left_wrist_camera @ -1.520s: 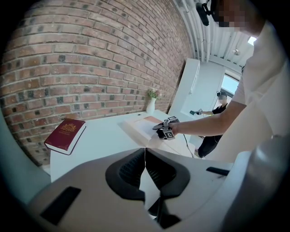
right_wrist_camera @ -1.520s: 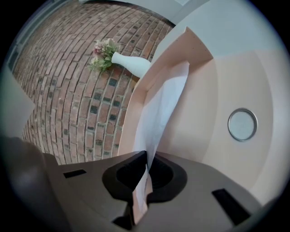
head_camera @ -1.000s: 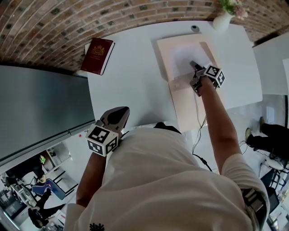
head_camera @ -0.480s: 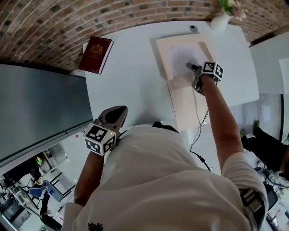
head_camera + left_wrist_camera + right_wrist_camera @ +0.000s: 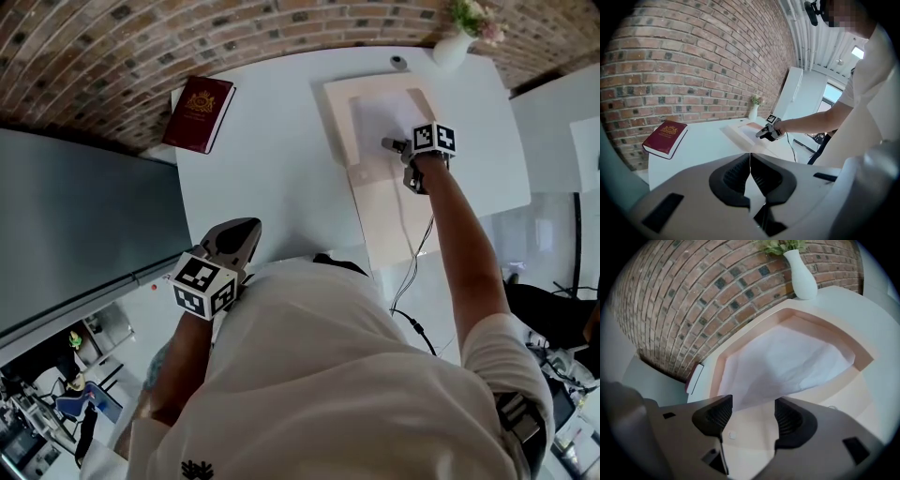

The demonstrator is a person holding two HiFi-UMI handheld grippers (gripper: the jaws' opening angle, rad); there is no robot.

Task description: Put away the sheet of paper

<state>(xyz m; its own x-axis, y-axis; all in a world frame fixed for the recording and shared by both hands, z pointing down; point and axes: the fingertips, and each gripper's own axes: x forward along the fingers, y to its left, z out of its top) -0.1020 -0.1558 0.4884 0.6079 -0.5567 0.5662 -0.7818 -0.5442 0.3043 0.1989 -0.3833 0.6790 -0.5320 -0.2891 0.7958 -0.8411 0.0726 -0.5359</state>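
The white sheet of paper (image 5: 382,114) (image 5: 783,362) lies flat inside a shallow cream box (image 5: 337,103) (image 5: 754,329) at the back right of the white table (image 5: 272,178). My right gripper (image 5: 390,144) (image 5: 753,404) hovers at the sheet's near edge with its jaws wide open. The paper's edge reaches the gap between the tips, and the pads do not press it. My left gripper (image 5: 239,234) (image 5: 750,161) is shut and empty at the table's front edge, far from the box. The left gripper view shows the right gripper (image 5: 765,133) over the box.
A dark red passport-like booklet (image 5: 199,114) (image 5: 664,138) lies at the back left. A white vase (image 5: 453,42) (image 5: 800,275) with flowers stands behind the box, with a small dark round object (image 5: 401,62) beside it. The box's flap (image 5: 389,220) stretches toward me. A brick wall backs the table.
The right gripper has shifted slightly left and toward the back over the box. The left gripper has stayed almost still.
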